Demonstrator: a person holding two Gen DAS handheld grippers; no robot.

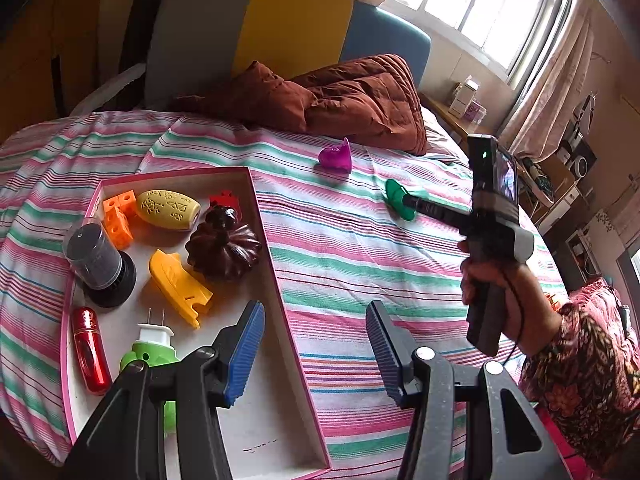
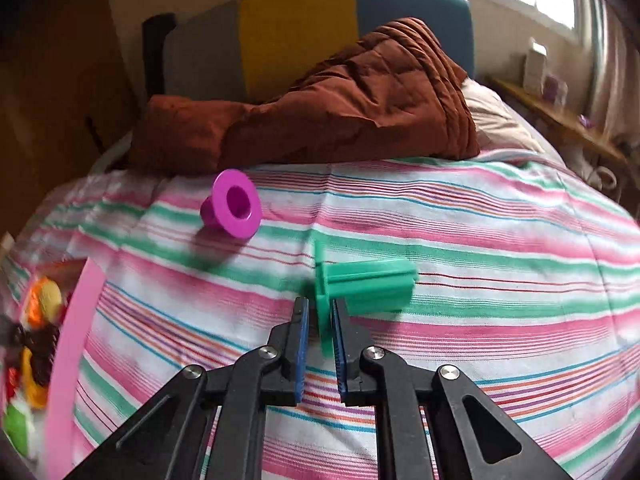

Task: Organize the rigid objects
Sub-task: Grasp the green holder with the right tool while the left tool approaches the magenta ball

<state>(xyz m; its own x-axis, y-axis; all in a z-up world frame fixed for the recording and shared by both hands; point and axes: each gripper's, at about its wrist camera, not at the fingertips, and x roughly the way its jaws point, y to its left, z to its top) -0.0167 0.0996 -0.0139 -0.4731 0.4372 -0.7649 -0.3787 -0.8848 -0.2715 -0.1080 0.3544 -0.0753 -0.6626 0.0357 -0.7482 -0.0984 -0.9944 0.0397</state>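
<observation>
a: your right gripper [image 2: 320, 320] has its fingers pinched on the flange of the green flanged piece [image 2: 364, 286]. the flange sits edge-on between the blue pads, and the ribbed barrel sticks out toward 3 o'clock in the right wrist view.

b: and where is it relative to the bed?

a: it's over the striped bedsheet [image 2: 480, 240], right of the pink box [image 1: 280, 280]. whether the piece still touches the sheet, i cannot tell. in the left wrist view you see it at about 2 o'clock, at the tip of the right gripper, with your hand [image 1: 492, 280] around the handle.

b: what about your left gripper?

a: your left gripper [image 1: 316, 344] has its fingers wide, with nothing between them. it hangs over the box's right wall, one pad inside the box, the other over the sheet.

b: what is still loose?

a: the purple flanged piece [image 2: 234, 208] lies on its side on the sheet at about 11 o'clock from the green one, well apart from it and near the brown quilt [image 2: 340, 100].

b: and in the box?

a: a yellow oval [image 1: 168, 209], orange cubes [image 1: 118, 216], a dark brown fluted piece [image 1: 224, 246], a yellow-orange bracket [image 1: 178, 284], a black cylinder [image 1: 98, 264], a red tube [image 1: 90, 350] and a green plug adapter [image 1: 150, 354].
</observation>
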